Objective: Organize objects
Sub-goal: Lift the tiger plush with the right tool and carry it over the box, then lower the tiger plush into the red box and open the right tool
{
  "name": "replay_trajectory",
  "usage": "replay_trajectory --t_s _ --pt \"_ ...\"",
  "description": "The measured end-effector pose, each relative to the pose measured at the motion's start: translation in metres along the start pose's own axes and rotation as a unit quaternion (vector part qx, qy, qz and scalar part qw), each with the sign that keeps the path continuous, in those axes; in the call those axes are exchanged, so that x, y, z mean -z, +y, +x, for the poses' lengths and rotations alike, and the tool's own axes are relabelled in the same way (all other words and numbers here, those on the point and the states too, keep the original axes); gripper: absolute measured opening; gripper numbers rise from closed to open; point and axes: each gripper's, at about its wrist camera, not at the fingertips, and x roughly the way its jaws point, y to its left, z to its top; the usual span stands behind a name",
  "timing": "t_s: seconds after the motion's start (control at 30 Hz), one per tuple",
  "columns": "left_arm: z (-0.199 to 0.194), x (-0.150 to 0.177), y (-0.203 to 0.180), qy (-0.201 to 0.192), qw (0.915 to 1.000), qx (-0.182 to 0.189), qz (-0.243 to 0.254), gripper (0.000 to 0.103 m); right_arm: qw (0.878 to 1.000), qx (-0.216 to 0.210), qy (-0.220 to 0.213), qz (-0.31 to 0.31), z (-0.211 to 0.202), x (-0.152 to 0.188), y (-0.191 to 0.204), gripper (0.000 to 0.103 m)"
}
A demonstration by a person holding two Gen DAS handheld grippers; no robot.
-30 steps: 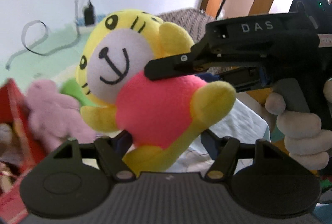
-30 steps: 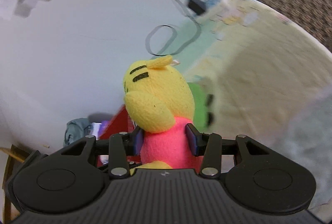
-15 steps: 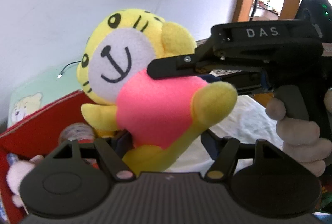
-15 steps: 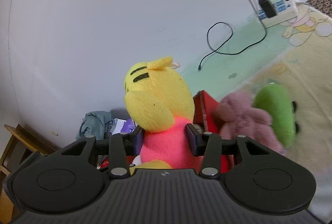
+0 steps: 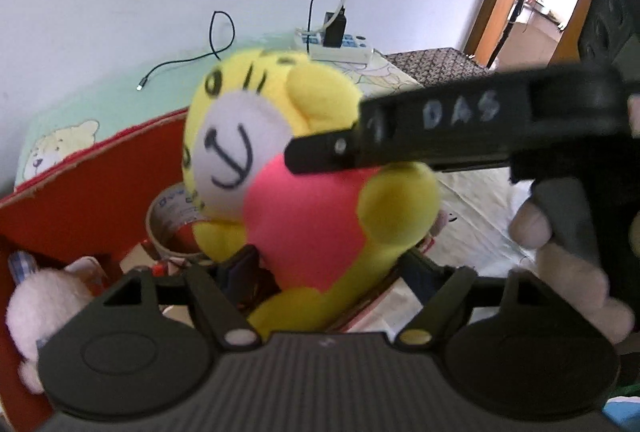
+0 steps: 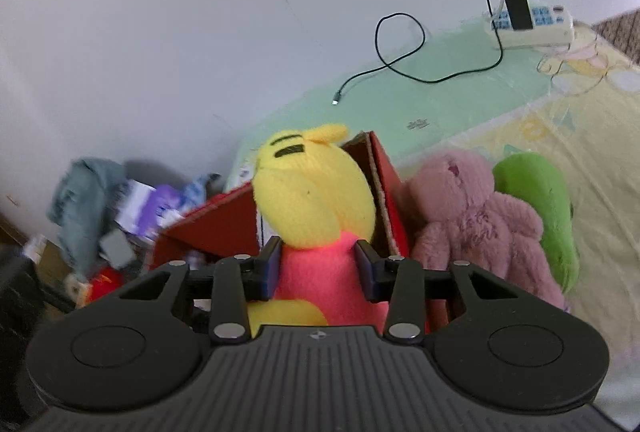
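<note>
Left wrist view: the yellow tiger plush toy fills the centre of the frame, face toward the camera, hanging above the open red cardboard box at lower left, where a tape roll and a white plush lie. The left hand-held gripper is spread, its pads either side of the toy's lower body; contact is unclear. The right hand-held gripper enters from the right and pinches the pink torso.

Right wrist view: the toy's back shows at centre, head up, long axis roughly upright, torso squeezed between the pads. It looks light, soft and compressible; the torso seems the securest hold. A pink teddy and green plush lie on the bed at right.
</note>
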Motion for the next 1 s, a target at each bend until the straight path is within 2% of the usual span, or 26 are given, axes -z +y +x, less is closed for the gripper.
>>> replay_trajectory --t_s 0.07,0.13,0.23,0.4,0.6,0.83,1.0 --pt "0.000 0.000 0.004 -0.001 1.0000 0.005 -0.003 0.086 1.000 0.023 0.002 -0.020 0.007 0.001 0.004 0.042" --pt "0.002 -0.001 0.002 -0.002 0.9999 0.009 -0.008 0.086 0.999 0.029 0.005 -0.025 0.013 0.001 0.003 0.042" --pt "0.005 0.001 0.009 0.002 0.9998 0.013 -0.012 0.079 0.999 0.039 0.010 -0.033 0.021 0.002 0.002 0.042" --pt "0.002 0.008 0.018 0.002 0.9996 0.012 -0.025 0.074 0.998 0.046 0.008 -0.052 0.024 0.004 0.005 0.043" --pt "-0.013 0.019 0.037 -0.012 0.9986 0.000 -0.052 0.074 0.998 0.040 0.011 -0.043 0.018 0.006 0.003 0.048" --pt "-0.019 0.019 0.064 -0.013 0.9932 -0.043 -0.108 0.073 0.999 0.031 -0.019 -0.036 0.001 0.004 0.004 0.050" --pt "-0.005 0.010 0.061 0.006 0.9905 -0.085 -0.109 0.072 0.998 0.031 -0.031 -0.046 0.002 0.005 0.008 0.038"
